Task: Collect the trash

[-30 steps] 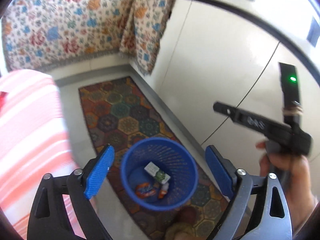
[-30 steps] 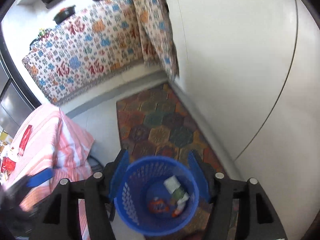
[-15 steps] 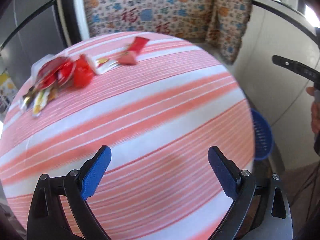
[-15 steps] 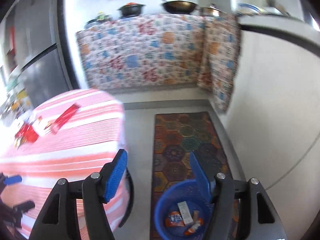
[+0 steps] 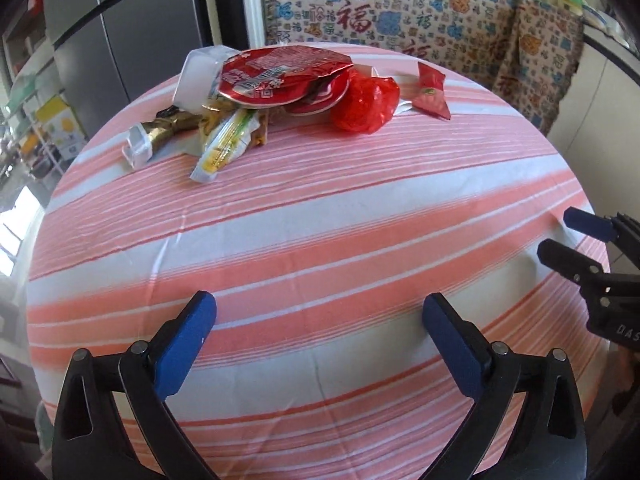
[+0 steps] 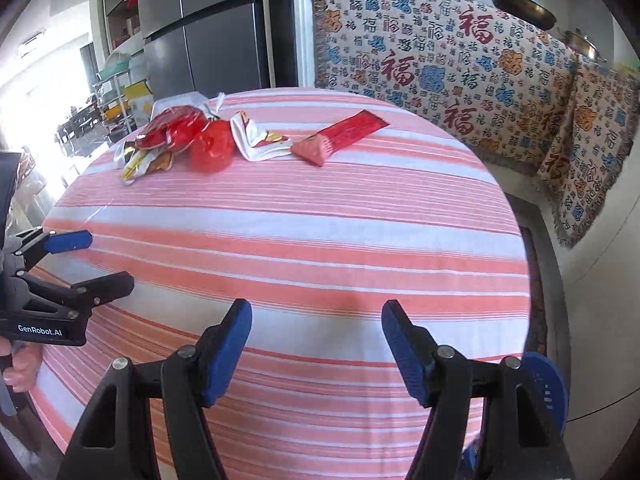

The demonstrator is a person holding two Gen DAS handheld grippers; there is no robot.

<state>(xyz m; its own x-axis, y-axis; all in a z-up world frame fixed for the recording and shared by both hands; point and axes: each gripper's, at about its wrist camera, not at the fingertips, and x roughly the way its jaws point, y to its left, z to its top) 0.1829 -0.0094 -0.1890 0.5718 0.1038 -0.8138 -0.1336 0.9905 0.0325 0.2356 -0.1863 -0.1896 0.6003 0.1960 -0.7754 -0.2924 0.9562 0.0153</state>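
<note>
A heap of trash lies at the far side of the round table with the pink striped cloth (image 5: 320, 220): a red foil lid (image 5: 276, 76), a crumpled red bag (image 5: 366, 106), a red sachet (image 5: 432, 90), a yellow-green wrapper (image 5: 226, 142) and a gold wrapper (image 5: 168, 128). The right wrist view adds a long red wrapper (image 6: 344, 134) and a white wrapper (image 6: 256, 140). My left gripper (image 5: 319, 304) hovers over the near cloth, its jaws opening, nothing between them. My right gripper (image 6: 316, 308) is open and empty, also short of the heap. The blue basket (image 6: 548, 388) peeks out at the table's lower right.
A grey fridge (image 6: 216, 28) stands behind the table on the left. A patterned cloth (image 6: 440, 60) drapes the counter behind, with pans on top. A patterned rug (image 6: 536, 280) lies on the floor to the right. A hand (image 6: 18, 368) holds the left gripper's handle.
Both views swung from the blue basket on the floor up and left onto the table top. The trash heap has come nearer. Both grippers stayed empty.
</note>
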